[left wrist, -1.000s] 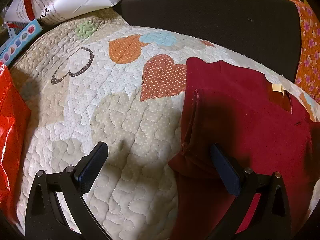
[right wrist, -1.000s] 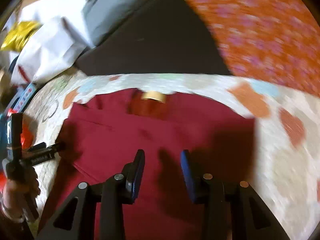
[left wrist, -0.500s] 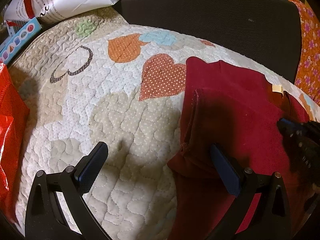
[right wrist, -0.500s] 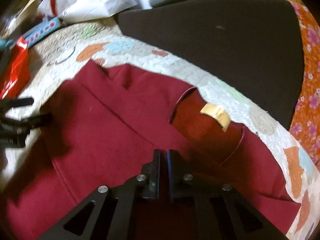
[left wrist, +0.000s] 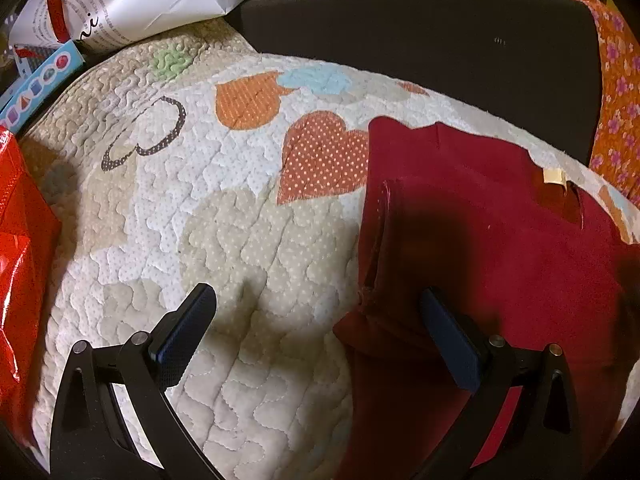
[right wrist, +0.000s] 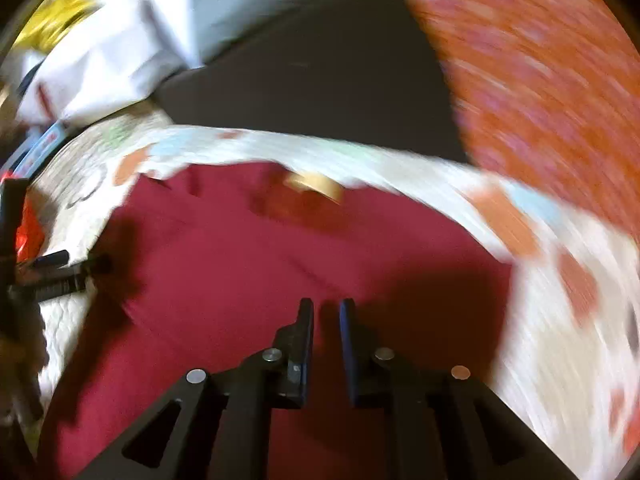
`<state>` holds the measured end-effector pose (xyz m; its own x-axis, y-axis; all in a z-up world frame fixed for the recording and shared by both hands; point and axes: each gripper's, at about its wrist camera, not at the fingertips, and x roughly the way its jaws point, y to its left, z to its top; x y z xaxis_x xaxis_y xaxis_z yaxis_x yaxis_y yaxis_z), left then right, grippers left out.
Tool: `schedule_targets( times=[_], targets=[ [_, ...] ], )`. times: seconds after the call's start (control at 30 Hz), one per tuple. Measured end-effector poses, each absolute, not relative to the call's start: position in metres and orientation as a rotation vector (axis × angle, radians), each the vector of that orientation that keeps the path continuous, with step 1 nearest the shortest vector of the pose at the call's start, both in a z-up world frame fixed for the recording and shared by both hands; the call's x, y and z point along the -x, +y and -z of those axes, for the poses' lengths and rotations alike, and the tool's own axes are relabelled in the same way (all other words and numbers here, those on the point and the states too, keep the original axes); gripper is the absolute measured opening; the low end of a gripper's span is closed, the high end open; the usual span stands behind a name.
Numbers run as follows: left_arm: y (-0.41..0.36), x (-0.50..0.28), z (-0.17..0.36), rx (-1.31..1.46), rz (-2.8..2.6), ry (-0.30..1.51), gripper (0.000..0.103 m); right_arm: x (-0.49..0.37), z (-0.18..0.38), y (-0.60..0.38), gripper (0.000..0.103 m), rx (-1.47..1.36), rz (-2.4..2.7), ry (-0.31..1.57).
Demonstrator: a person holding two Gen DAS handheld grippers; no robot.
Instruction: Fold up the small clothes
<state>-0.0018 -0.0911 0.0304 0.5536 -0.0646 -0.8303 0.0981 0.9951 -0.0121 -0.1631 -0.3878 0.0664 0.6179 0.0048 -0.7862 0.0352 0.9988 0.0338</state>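
Dark red garment [left wrist: 492, 248] lies flat on the quilted heart-patterned bedcover [left wrist: 224, 240], its tan neck label [left wrist: 554, 177] at the far edge. Against the frame half a second earlier, the right gripper [right wrist: 326, 312] has pulled back from the neckline, and its jaws, then pressed together, are opening to a narrow gap with nothing between them; the cloth lies beneath and beyond them. The left gripper [left wrist: 316, 312] is unmoved, jaws wide apart and empty, the right one over the garment's left folded edge, the left one over bare bedcover.
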Motion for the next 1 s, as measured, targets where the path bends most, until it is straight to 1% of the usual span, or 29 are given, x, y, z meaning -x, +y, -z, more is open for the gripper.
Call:
schedule_targets(
  times=[0.07,0.13,0.17,0.2,0.27,0.3,0.33,0.4,0.47,0.5,0.53,0.6,0.7,0.77,0.83,0.9,1.0],
  targets=[
    [-0.092,0.002,-0.029,-0.032,0.097,0.981,0.102,0.188,-0.058,-0.412,0.014,-0.074,0.125,0.913],
    [-0.094,0.004,-0.027,-0.046,0.101,0.967,0.102,0.196,-0.034,-0.431,0.014,-0.104,0.161,0.978],
    [-0.096,0.006,-0.027,-0.062,0.099,0.954,0.102,0.201,-0.03,-0.439,0.014,-0.128,0.136,0.946],
    [-0.097,0.009,-0.027,-0.078,0.099,0.935,0.102,0.203,-0.033,-0.441,0.014,-0.14,0.129,0.926],
    [-0.096,0.016,-0.029,-0.095,0.104,0.912,0.102,0.205,-0.048,-0.44,0.014,-0.17,0.136,0.962],
    [-0.095,0.019,-0.031,-0.097,0.106,0.909,0.102,0.211,-0.059,-0.44,0.014,-0.185,0.136,0.942],
    [-0.092,0.024,-0.034,-0.096,0.112,0.914,0.102,0.221,-0.073,-0.439,0.016,-0.187,0.141,0.9],
    [-0.087,0.032,-0.038,-0.09,0.124,0.93,0.102,0.235,-0.083,-0.438,0.02,-0.173,0.186,0.867],
    [-0.078,0.045,-0.046,-0.073,0.138,0.938,0.102,0.246,-0.08,-0.444,0.026,-0.217,0.208,0.87],
    [-0.074,0.05,-0.049,-0.064,0.146,0.939,0.102,0.251,-0.075,-0.448,0.031,-0.254,0.205,0.877],
    [-0.069,0.057,-0.054,-0.05,0.156,0.937,0.102,0.253,-0.067,-0.45,0.034,-0.282,0.202,0.894],
    [-0.06,0.069,-0.063,-0.043,0.164,0.928,0.102,0.253,-0.055,-0.446,0.034,-0.264,0.185,0.916],
    [-0.048,0.085,-0.067,-0.045,0.145,0.911,0.102,0.244,-0.042,-0.428,0.034,-0.149,0.192,0.935],
    [-0.041,0.091,-0.064,-0.013,0.136,0.929,0.102,0.235,-0.035,-0.425,0.034,-0.087,0.243,0.921],
    [-0.036,0.091,-0.058,0.045,0.151,0.973,0.102,0.223,-0.028,-0.429,0.034,-0.091,0.259,0.918],
    [-0.036,0.089,-0.055,0.064,0.154,0.997,0.102,0.222,-0.029,-0.443,0.034,-0.195,0.261,0.875],
    [-0.037,0.087,-0.054,0.058,0.131,0.98,0.102,0.241,-0.022,-0.48,0.035,-0.556,0.257,0.799]
  ],
)
